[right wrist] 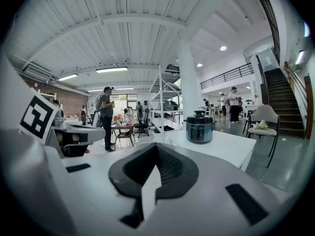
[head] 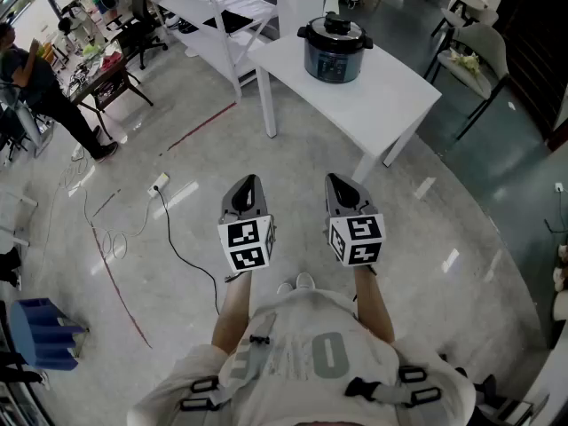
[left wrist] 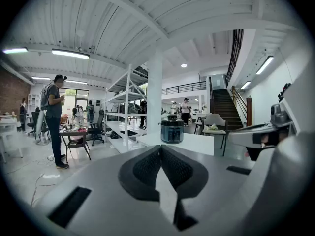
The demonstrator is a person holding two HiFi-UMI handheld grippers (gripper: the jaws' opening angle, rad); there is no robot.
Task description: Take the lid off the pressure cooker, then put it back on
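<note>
The pressure cooker (head: pixel 335 50), a dark steel pot with a black lid (head: pixel 335 30) on it, stands on the white table (head: pixel 390 100) well ahead of me. It also shows in the left gripper view as the cooker (left wrist: pixel 172 129) and in the right gripper view as the cooker (right wrist: pixel 199 127). My left gripper (head: pixel 248 183) and right gripper (head: pixel 336 181) hang side by side over the floor, far short of the table. Both are shut with nothing between the pads. The left gripper (left wrist: pixel 160 148) and the right gripper (right wrist: pixel 156 146) point almost level toward the table.
A white shelf rack (head: pixel 213 16) stands left of the table and a pale chair (head: pixel 475 56) to its right. A cable and power strip (head: pixel 158 185) lie on the shiny floor at left. A person (head: pixel 44 87) stands by a cluttered desk at far left.
</note>
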